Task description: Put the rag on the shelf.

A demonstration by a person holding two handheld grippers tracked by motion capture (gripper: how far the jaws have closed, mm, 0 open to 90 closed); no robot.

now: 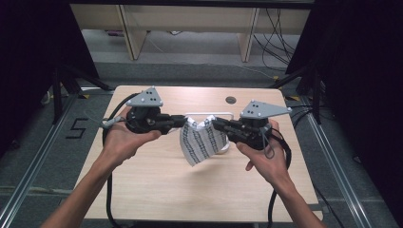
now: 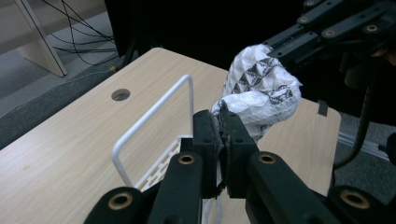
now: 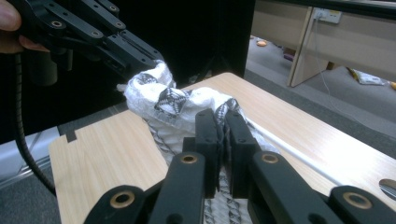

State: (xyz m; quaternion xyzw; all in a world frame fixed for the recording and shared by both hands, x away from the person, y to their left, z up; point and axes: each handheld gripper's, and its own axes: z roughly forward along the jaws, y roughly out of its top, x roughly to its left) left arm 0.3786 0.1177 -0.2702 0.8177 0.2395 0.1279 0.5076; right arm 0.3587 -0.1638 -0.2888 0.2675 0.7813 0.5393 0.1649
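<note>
So the biggest thing here is the light wood table (image 1: 157, 190), taking up the middle of the high view, with a small round hole (image 1: 231, 99) near its far edge, upper centre of the frame.

Next down in size are the two hand-held tools. The left gripper (image 1: 183, 120) sits centre-left in the high view, held in the person's left hand (image 1: 124, 138), jaws pointing toward the middle of the frame. The right gripper (image 1: 216, 123) mirrors it at centre-right, held in the right hand (image 1: 266, 159). Each has a grey three-cornered plate on top and a black cable trailing off toward the bottom of the frame.

Between them hangs the cloth (image 1: 203, 140), white with a black geometric pattern, dead centre of the high view and lifted off the tabletop. Each gripper has its jaws pressed together on one top corner of it, so the fabric droops down between them. In the left gripper view the jaws are pinched on a bunched edge, bottom centre, with the rest of the cloth ballooning toward the upper right.

Smallest: a white wire rack (image 1: 209, 115) on the table just behind the cloth; in the left gripper view its loop stands upright at centre-left.
</note>
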